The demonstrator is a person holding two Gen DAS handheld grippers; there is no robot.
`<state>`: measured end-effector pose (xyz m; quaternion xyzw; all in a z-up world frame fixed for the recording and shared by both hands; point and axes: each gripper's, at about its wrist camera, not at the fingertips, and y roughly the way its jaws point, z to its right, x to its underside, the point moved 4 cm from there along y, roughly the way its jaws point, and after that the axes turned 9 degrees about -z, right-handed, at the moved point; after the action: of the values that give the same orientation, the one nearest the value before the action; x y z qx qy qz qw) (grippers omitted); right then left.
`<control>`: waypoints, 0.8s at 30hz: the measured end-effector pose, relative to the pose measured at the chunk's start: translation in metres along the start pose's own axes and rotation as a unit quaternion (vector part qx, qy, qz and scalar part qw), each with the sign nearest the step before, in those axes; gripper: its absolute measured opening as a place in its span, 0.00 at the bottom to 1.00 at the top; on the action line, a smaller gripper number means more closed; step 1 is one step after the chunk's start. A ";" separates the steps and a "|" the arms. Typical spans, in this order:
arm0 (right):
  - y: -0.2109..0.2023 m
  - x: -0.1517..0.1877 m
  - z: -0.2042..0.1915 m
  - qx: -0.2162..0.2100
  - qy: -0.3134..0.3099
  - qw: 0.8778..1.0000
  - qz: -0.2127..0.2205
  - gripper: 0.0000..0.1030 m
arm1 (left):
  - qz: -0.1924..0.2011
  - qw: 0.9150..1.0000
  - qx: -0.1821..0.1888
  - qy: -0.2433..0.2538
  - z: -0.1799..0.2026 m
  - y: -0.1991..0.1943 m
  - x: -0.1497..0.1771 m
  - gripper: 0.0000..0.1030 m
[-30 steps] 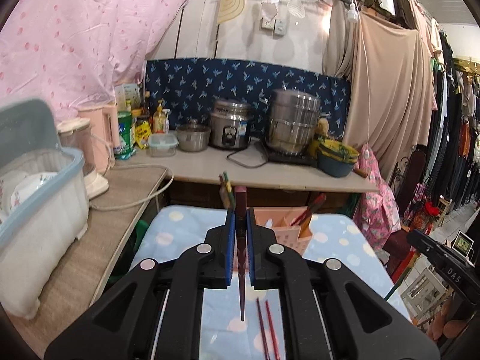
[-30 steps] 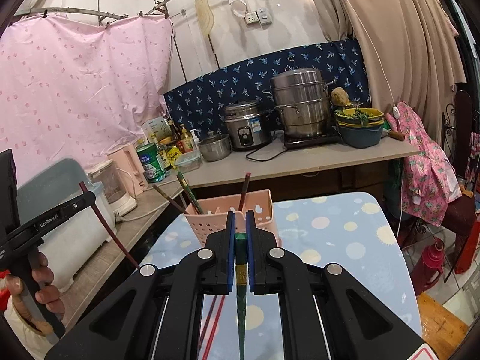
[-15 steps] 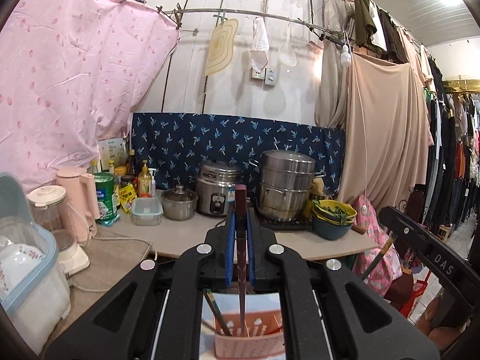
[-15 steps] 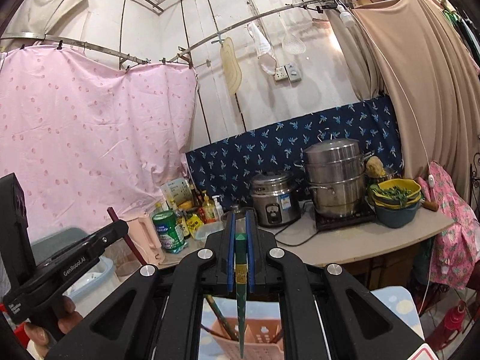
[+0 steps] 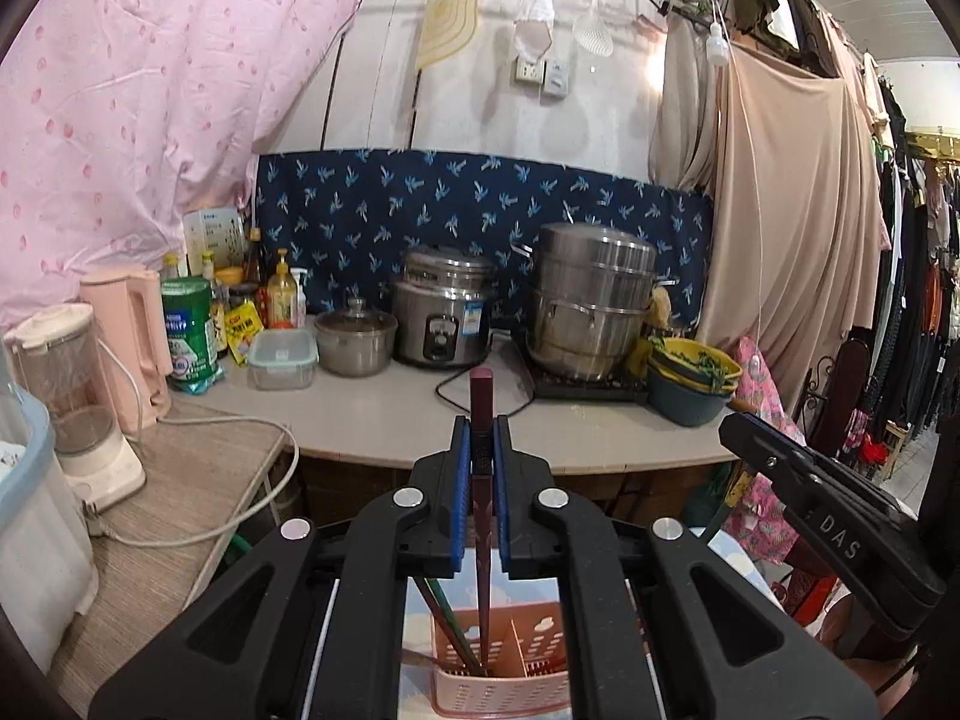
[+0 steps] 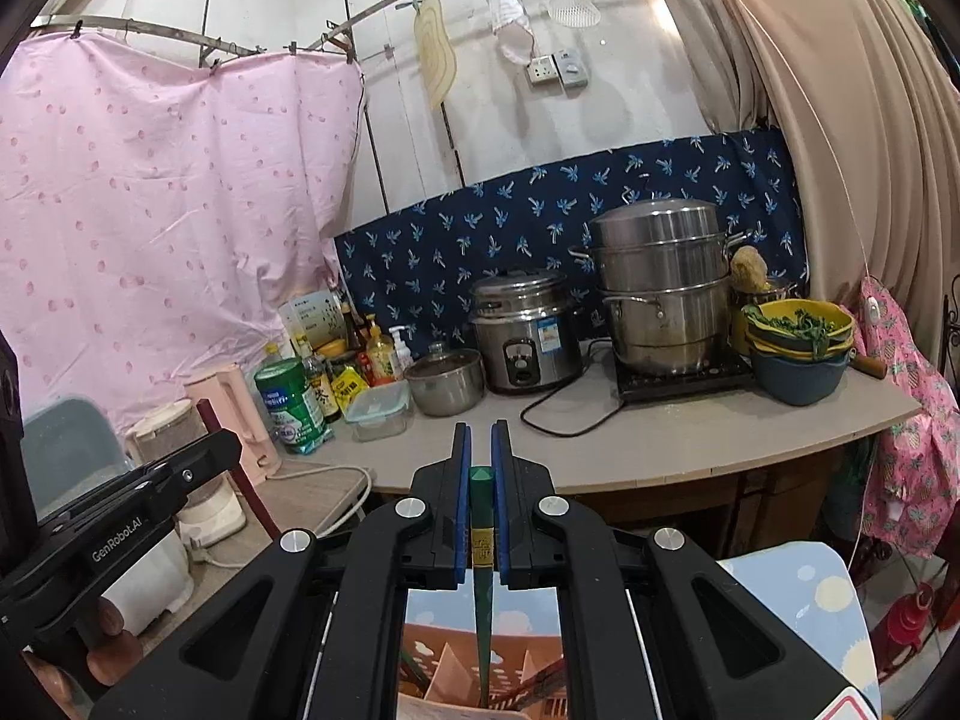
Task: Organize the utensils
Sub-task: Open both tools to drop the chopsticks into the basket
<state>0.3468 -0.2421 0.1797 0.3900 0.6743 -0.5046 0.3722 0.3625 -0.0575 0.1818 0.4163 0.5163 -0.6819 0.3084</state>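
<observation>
Chopsticks partly sorted: several already stand in the pink utensil basket (image 5: pixel 504 669). Left hand-held gripper (image 5: pixel 480 468) clamps a maroon chopstick (image 5: pixel 482 516) above it, right hand-held gripper (image 6: pixel 480 468) a green chopstick (image 6: pixel 482 546); both await dropping.

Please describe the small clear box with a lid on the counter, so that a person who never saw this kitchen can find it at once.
Start at the dark blue patterned cloth along the wall and look down to the counter below it. Left of the rice cooker stands a small lidded steel pot, and the clear food container is just left of that. Unlike its neighbours it is low, rectangular and see-through, with a pale green clip lid.
</observation>
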 end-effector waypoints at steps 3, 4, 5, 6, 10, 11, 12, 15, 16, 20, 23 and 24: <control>0.008 0.013 0.000 0.001 -0.005 1.000 -0.022 0.07 | -0.006 1.000 -0.005 0.000 0.000 0.004 0.009 0.07; 0.008 0.016 0.000 0.005 -0.006 1.000 -0.024 0.07 | -0.008 1.000 -0.005 0.001 0.000 0.003 0.011 0.10; 0.005 0.019 0.000 0.006 -0.008 1.000 -0.023 0.11 | -0.009 1.000 -0.006 0.000 0.000 0.002 0.013 0.17; 0.004 0.020 -0.001 0.007 -0.010 1.000 -0.024 0.12 | -0.008 1.000 -0.009 -0.001 0.000 -0.001 0.015 0.22; -0.016 0.023 0.000 0.008 -0.009 1.000 -0.013 0.24 | 0.000 1.000 -0.011 -0.003 -0.001 -0.014 0.019 0.41; -0.022 0.024 0.000 0.010 -0.010 1.000 -0.010 0.25 | 0.001 1.000 -0.013 -0.003 -0.001 -0.020 0.020 0.42; -0.030 0.026 -0.001 0.008 -0.010 1.000 -0.009 0.25 | 0.001 1.000 -0.012 -0.002 -0.002 -0.024 0.022 0.42; -0.048 0.034 -0.001 0.008 -0.010 1.000 -0.008 0.26 | -0.003 1.000 -0.011 0.001 -0.002 -0.041 0.033 0.43; -0.055 0.038 -0.001 0.007 -0.011 1.000 -0.009 0.26 | -0.005 1.000 -0.011 0.002 -0.002 -0.045 0.037 0.43; -0.084 0.066 -0.002 0.012 -0.013 1.000 -0.020 0.27 | -0.021 1.000 -0.017 0.007 -0.002 -0.068 0.065 0.44; -0.099 0.090 -0.001 0.012 -0.010 0.999 -0.040 0.27 | -0.041 0.999 -0.015 0.010 -0.001 -0.080 0.089 0.44; -0.105 0.102 -0.001 0.011 -0.008 0.999 -0.048 0.27 | -0.049 0.999 -0.020 0.014 0.000 -0.083 0.099 0.44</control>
<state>0.2093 -0.2455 0.1293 0.3575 0.6831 -0.5327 0.3489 0.2465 -0.0339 0.1314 0.3939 0.5540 -0.6796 0.2757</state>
